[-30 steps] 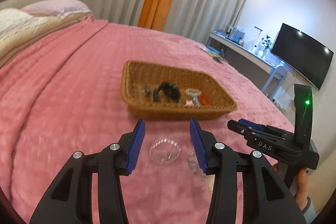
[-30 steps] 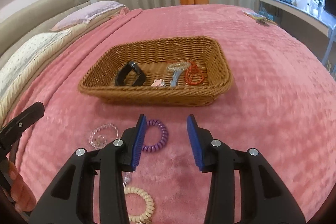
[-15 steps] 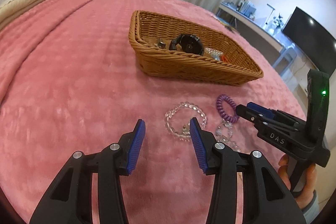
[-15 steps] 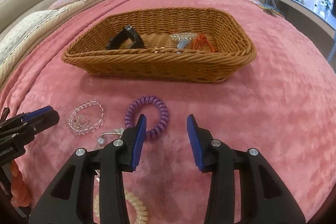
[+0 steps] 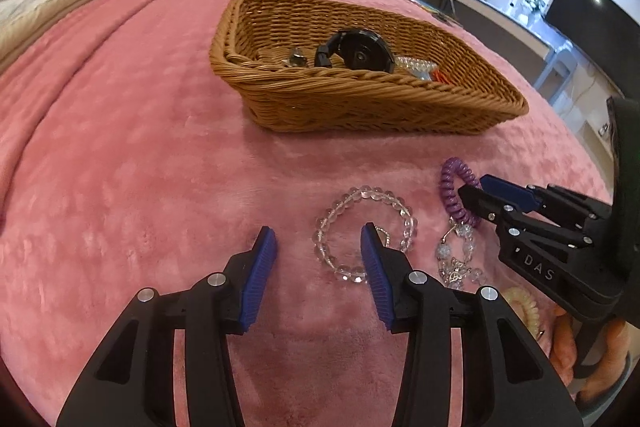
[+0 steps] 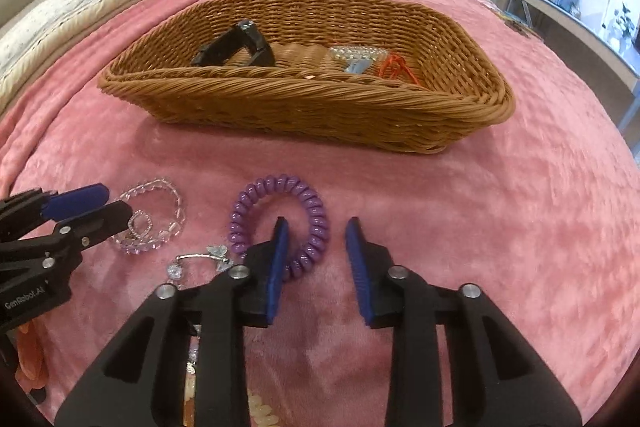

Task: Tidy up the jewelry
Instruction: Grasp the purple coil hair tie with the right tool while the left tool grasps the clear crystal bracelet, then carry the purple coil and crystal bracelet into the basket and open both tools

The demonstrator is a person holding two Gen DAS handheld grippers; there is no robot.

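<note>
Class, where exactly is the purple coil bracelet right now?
The purple coil bracelet lies on the pink bedspread in front of the wicker basket, right of the clear bead bracelet, with the open right gripper straddling its near edge.

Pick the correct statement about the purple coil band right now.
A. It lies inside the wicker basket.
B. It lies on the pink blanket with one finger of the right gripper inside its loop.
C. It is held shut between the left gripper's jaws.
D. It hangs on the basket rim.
B: the purple coil band lies flat on the pink blanket, in front of the wicker basket, and the open right gripper has its left finger inside the loop.
</note>
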